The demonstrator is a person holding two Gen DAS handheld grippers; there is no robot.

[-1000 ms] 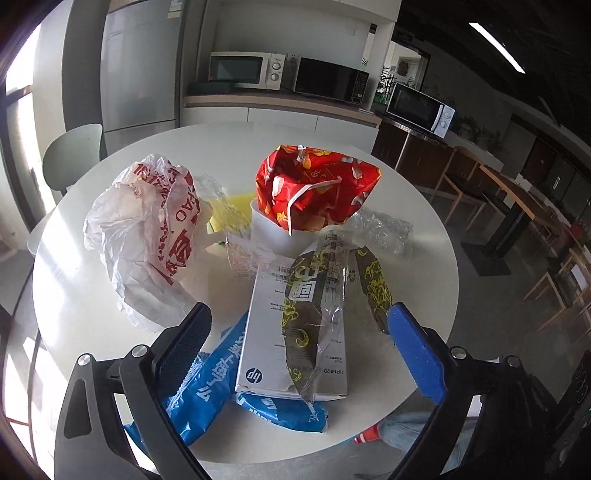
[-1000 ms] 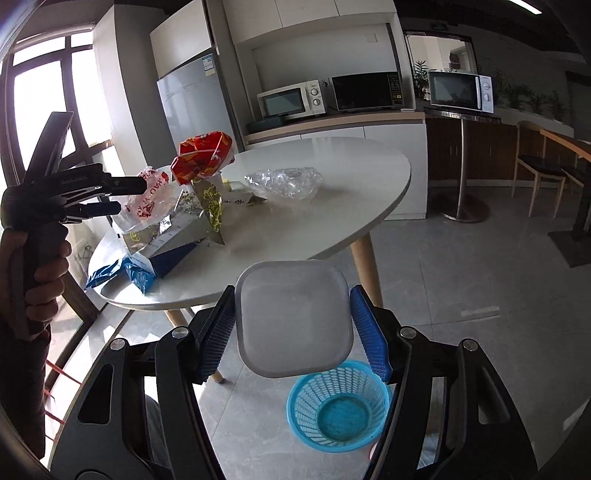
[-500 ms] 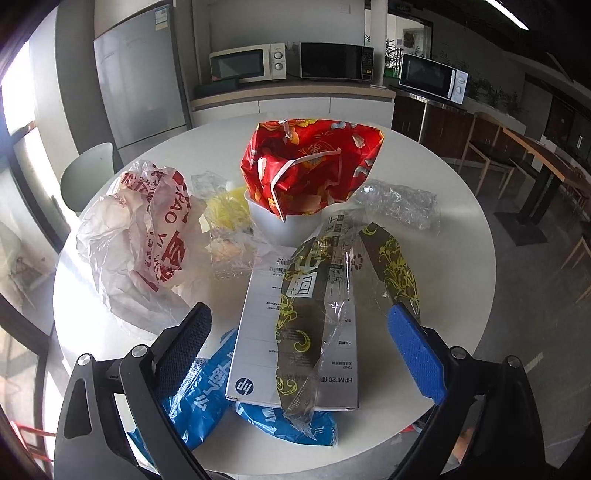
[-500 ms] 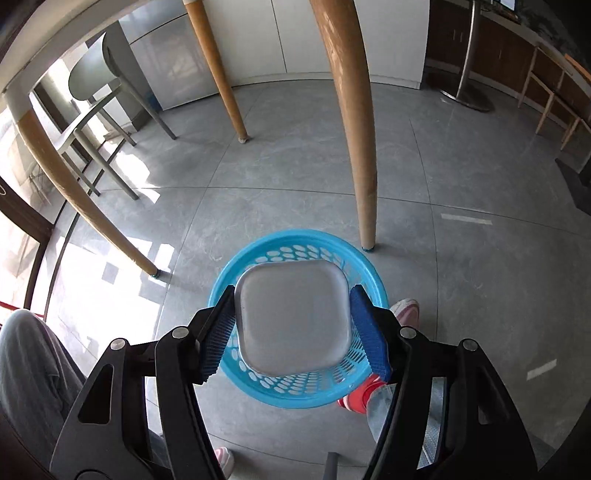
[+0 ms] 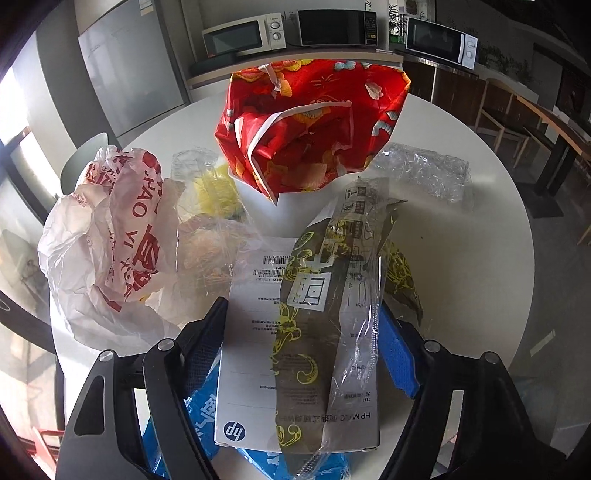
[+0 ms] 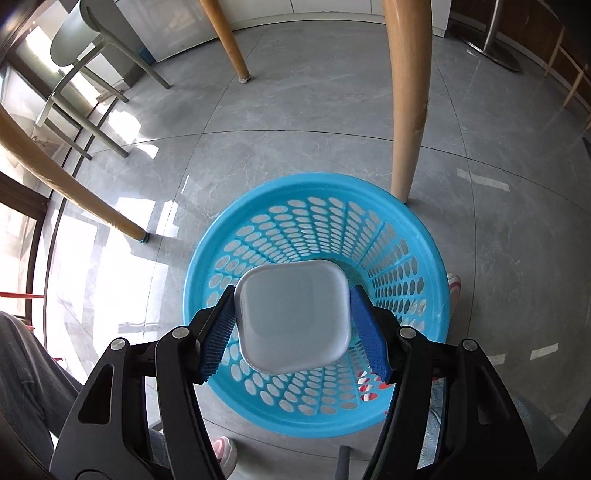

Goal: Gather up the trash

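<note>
In the left wrist view my left gripper (image 5: 301, 341) is open, its fingers on either side of a white HP box (image 5: 299, 354) with a brown-and-gold wrapper (image 5: 314, 332) lying across it. A red patterned bag (image 5: 314, 125), a white-and-red plastic bag (image 5: 110, 236), clear plastic (image 5: 424, 170) and a blue wrapper (image 5: 199, 417) lie on the round white table (image 5: 480, 266). In the right wrist view my right gripper (image 6: 291, 321) is shut on a white square container (image 6: 291, 314), held over the blue perforated basket (image 6: 406, 258) on the floor.
Wooden table legs (image 6: 406, 103) stand just behind the basket. A pale green chair (image 6: 81, 48) is at the far left. The person's legs and shoes (image 6: 221, 450) are near the basket. Microwaves (image 5: 243, 35) sit on a counter behind the table.
The left gripper has moved in close, its fingers now flanking the HP box. The right gripper has lowered the white container from table height to just above the blue basket.
</note>
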